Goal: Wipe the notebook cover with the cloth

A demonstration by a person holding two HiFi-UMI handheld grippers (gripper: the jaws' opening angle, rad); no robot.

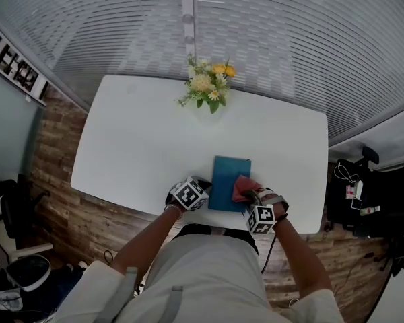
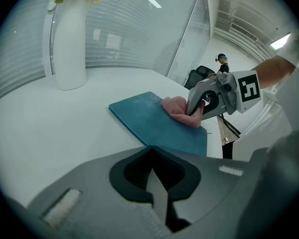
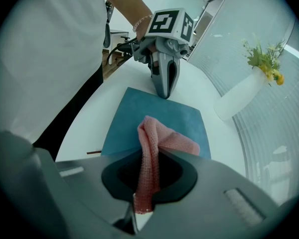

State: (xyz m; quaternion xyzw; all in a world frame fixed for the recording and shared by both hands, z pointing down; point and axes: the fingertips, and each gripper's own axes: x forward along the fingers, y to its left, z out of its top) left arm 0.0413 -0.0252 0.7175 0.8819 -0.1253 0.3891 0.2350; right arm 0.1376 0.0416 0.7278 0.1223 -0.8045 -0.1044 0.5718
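Nearest us, our R gripper [image 1: 251, 194] clamps the pink cloth [image 1: 242, 186] tight, pressing it on the teal notebook [image 1: 227, 173] at its right edge. Our L gripper [image 1: 205, 186], jaws closed & empty, touches the notebook's left edge. The notebook lies flat on a white table [image 1: 141, 147]. Beyond the notebook, a white vase [image 2: 70, 44] holds yellow & white flowers [image 1: 207, 85].

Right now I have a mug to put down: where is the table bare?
Bare: the wide stretch of table between the flower vase, the left edge and the notebook; also from the notebook to the right edge. Crowded: the near edge, with the left gripper, notebook, and right gripper holding the cloth.
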